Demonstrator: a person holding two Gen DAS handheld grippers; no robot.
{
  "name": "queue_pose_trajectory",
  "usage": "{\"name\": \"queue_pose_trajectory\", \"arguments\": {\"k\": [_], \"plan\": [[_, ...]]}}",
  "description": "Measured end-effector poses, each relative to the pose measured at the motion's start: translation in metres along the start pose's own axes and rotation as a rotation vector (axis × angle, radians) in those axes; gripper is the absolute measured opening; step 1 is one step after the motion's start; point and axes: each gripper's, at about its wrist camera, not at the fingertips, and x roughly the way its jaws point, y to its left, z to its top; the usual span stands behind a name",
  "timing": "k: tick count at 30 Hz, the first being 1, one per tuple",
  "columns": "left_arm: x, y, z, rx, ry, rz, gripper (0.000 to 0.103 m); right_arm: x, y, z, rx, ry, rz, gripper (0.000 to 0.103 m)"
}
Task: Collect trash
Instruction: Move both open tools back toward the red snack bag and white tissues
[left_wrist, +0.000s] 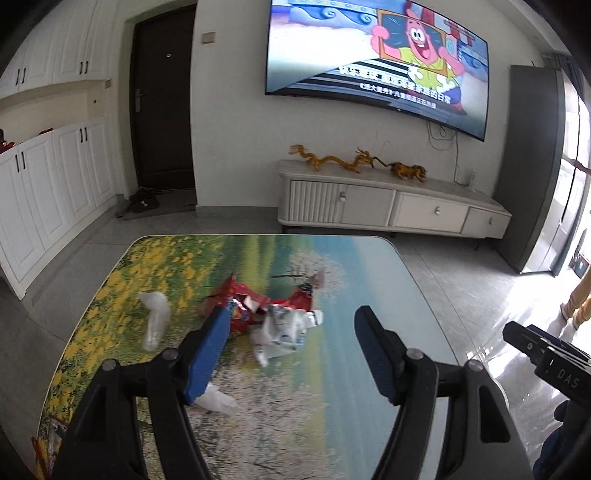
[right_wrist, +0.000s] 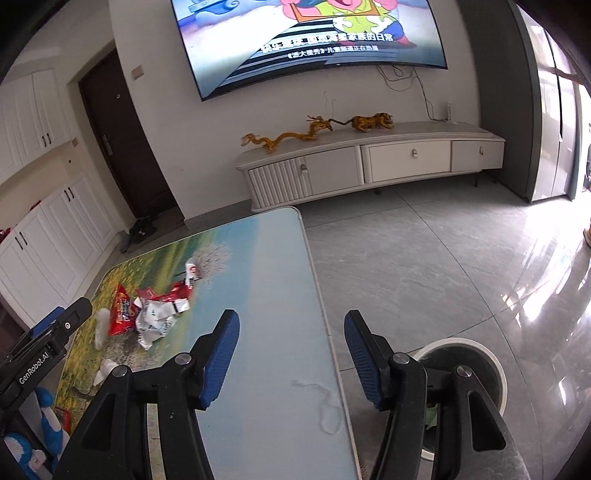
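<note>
A pile of trash lies on the landscape-print table (left_wrist: 332, 387): red snack wrappers (left_wrist: 247, 299), a crumpled white and silver wrapper (left_wrist: 284, 328), a clear plastic piece (left_wrist: 157, 321) and a white scrap (left_wrist: 216, 400). My left gripper (left_wrist: 291, 328) is open and empty, just short of the pile. The pile also shows in the right wrist view (right_wrist: 151, 310). My right gripper (right_wrist: 291, 336) is open and empty over the table's right edge (right_wrist: 325, 332). A white round trash bin (right_wrist: 465, 373) stands on the floor below it, partly hidden by the right finger.
A white TV cabinet (left_wrist: 391, 206) with gold dragon figures (left_wrist: 332, 160) stands against the far wall under a wall TV (left_wrist: 376, 59). White cupboards (left_wrist: 48, 192) line the left wall beside a dark door (left_wrist: 162, 107). Grey tiled floor (right_wrist: 443, 258) lies right of the table.
</note>
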Motion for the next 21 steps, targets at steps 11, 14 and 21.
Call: {"name": "queue_pose_trajectory", "arguments": {"k": [11,14,21], "plan": [[-0.016,0.044,-0.007,-0.054,-0.030,0.021,0.069,-0.003,0.046,0.002,-0.057,0.001,-0.001,0.057],[-0.019,0.054,-0.008,-0.067,-0.033,0.022,0.069,-0.004,0.056,0.001,-0.072,0.001,-0.002,0.057],[-0.030,0.073,-0.012,-0.091,-0.048,0.031,0.069,-0.005,0.080,-0.001,-0.109,0.003,0.007,0.057]]}}
